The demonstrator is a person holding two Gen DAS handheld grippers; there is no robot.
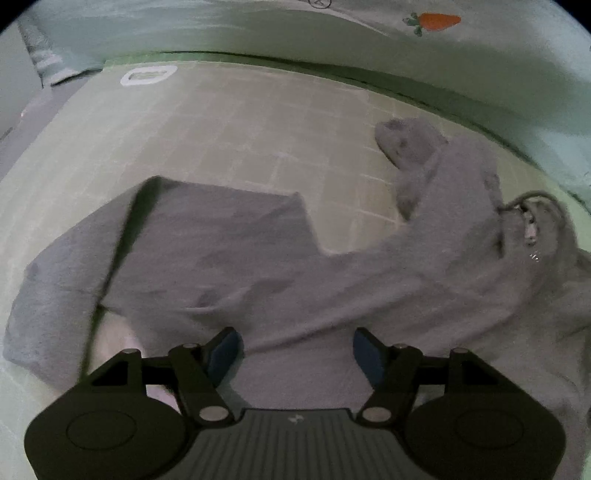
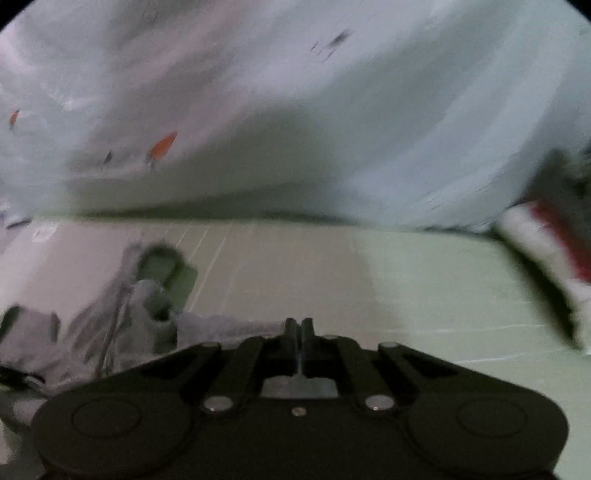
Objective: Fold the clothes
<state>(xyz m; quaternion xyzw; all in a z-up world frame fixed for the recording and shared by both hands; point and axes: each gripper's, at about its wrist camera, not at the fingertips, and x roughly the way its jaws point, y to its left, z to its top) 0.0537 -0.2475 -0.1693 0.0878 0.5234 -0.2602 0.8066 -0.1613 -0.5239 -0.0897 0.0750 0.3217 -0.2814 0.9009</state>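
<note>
A grey hoodie lies spread on the pale green mat, its body partly folded, a sleeve reaching up to the right and the hood with drawstring at the far right. My left gripper is open just above the hoodie's near edge, blue pads apart. In the right wrist view the hoodie lies crumpled at the lower left. My right gripper is shut, and grey fabric reaches its fingertips; the view is blurred.
A pale sheet with carrot prints rises behind the mat; it also shows in the right wrist view. A white label sits at the mat's far left. A red and white object lies at the mat's right edge.
</note>
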